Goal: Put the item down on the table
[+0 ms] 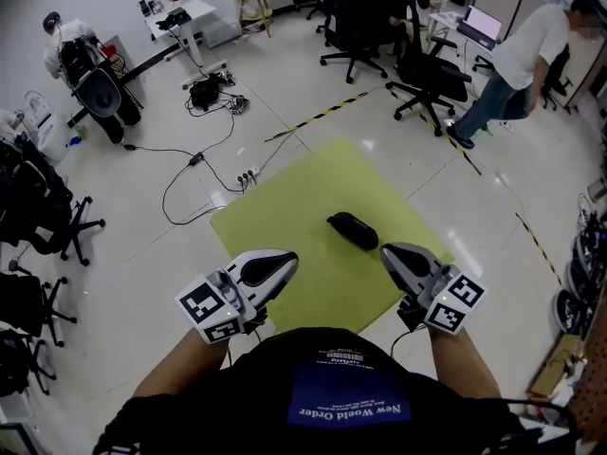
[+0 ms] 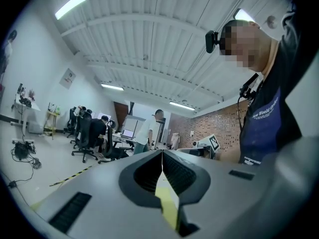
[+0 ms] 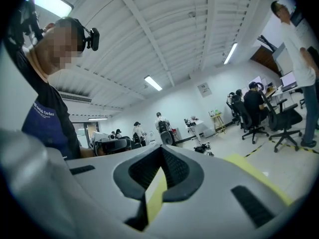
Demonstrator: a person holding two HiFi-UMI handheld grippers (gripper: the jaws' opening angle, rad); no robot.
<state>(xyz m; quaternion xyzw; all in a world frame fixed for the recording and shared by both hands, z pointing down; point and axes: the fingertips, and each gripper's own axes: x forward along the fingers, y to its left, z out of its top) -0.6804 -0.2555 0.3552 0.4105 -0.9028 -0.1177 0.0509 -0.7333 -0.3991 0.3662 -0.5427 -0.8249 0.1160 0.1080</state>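
A black oblong case (image 1: 352, 230) lies on the yellow-green table top (image 1: 303, 192), right of its middle, with nothing touching it. My left gripper (image 1: 285, 262) hovers over the table's near edge, close to my body, left of the case and short of it. Its jaws are pressed together with nothing between them, as the left gripper view (image 2: 162, 152) shows. My right gripper (image 1: 389, 252) hangs just right of and nearer than the case, apart from it. The right gripper view (image 3: 160, 149) shows it shut and empty too. Both grippers point level.
Black office chairs (image 1: 432, 74) and a standing person (image 1: 517, 64) are at the far right. Cables and a power strip (image 1: 204, 173) lie on the floor left of the table. More chairs (image 1: 38, 216) stand at the left edge. Black-yellow tape (image 1: 322, 115) crosses the floor.
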